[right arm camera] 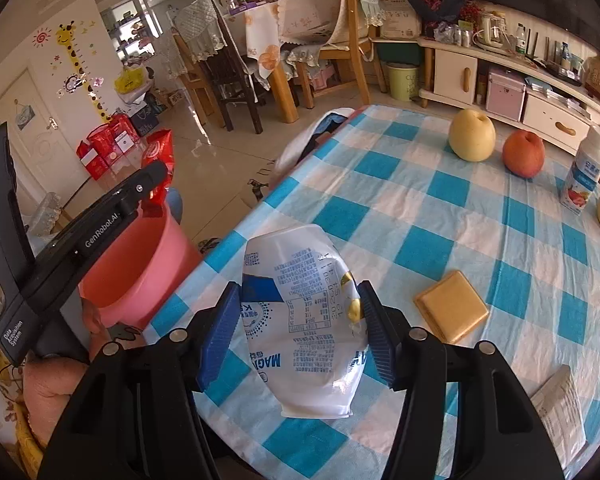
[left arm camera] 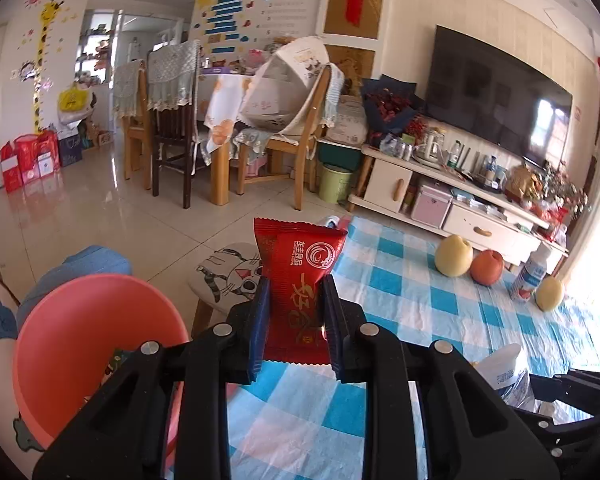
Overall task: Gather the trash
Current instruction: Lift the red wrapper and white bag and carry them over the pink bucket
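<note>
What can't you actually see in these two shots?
- Inside of the pink bin, left wrist view: the left claw holding the red wrapper covers most of it.
- Flat packet, right wrist view: cut off by the edge.
- Tablecloth under the white wrapper: hidden by the right claw.

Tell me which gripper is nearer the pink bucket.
Left. The left gripper, shut on a red wrapper, is right beside the pink bucket, over its rim. The right gripper, holding a crushed white cup, is farther off, above the table.
</note>
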